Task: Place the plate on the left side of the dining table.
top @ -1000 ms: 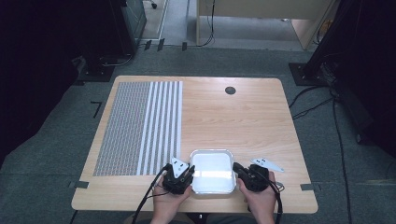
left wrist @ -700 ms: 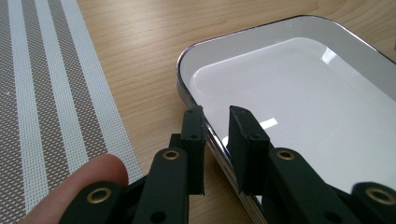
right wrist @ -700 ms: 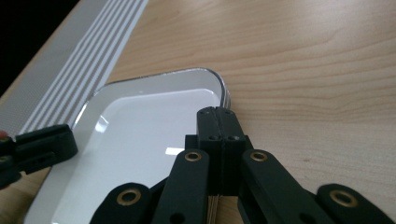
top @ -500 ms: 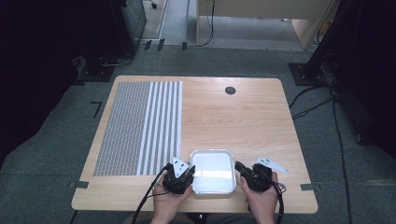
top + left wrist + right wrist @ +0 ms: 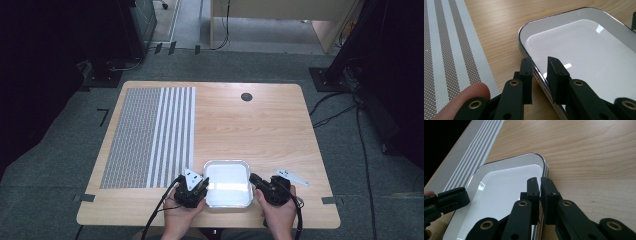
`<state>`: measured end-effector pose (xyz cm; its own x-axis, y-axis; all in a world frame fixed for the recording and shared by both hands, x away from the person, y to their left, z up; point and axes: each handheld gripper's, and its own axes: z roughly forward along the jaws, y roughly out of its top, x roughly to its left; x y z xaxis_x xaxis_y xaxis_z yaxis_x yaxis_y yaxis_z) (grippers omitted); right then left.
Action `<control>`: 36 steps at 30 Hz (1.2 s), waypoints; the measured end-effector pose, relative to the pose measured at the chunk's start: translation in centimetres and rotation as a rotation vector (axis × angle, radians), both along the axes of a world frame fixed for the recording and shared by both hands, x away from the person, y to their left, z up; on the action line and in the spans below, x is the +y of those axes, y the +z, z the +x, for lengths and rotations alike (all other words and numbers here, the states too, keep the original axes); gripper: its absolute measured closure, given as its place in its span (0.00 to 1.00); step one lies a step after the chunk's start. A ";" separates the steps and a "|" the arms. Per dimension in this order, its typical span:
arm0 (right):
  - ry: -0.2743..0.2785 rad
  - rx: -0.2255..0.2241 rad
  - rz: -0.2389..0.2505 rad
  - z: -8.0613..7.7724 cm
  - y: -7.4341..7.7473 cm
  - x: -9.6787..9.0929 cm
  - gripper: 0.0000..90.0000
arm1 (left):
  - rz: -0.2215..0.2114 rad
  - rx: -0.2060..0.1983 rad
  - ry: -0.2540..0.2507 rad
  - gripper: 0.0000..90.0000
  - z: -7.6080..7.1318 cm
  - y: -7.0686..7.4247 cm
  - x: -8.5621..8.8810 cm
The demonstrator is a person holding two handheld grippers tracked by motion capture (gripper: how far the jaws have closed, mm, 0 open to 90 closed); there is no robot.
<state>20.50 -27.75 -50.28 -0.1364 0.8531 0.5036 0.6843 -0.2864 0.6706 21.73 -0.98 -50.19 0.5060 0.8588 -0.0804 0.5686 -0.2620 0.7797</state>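
- The white tray sits at the near edge of the wooden table, just right of the striped mat, between your two hands.
- Left gripper: the jaws straddle the tray's left rim, one jaw outside and one inside. A narrow gap remains, and the left gripper view does not confirm firm contact. Treat this grip as set but not proven tight.
- Right gripper: the jaws stand nearly closed on the tray's right rim, one jaw on either side of the edge. The rim appears pinched.
- Change over the last second: in the high view, the right gripper has shifted slightly along the right rim, and the grey plate on it has turned outward. The left gripper and the tray have not moved.
- Meaning: both rims are now engaged and the tray remains flat on the table. The grasp stage looks complete; the lift or carry has not begun.
- Next: raise both hands evenly. An uneven lift may tilt the tray or let the rim slip out of the looser left jaws.
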 end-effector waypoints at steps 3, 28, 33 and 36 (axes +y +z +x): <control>0.001 0.009 0.038 0.1 -0.1 -0.3 0.95 | -0.001 -0.001 0.000 0.84 0.0 0.0 0.0; -0.011 -0.007 -0.090 -0.4 0.1 1.1 0.95 | 0.028 -0.003 -0.015 0.81 -0.1 -0.2 -0.3; -0.072 -0.015 -0.136 -0.6 0.4 1.9 0.98 | 0.028 0.001 -0.022 0.79 0.0 -0.3 -0.3; -0.110 -0.011 -0.096 -0.6 0.6 1.7 1.00 | 0.026 0.003 -0.027 0.74 0.0 -0.3 -0.4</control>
<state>19.87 -26.01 -49.66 -0.0439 0.9074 0.4179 0.6449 -0.2937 0.7056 21.70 -1.33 -50.48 0.5290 0.8465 -0.0600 0.5633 -0.2974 0.7709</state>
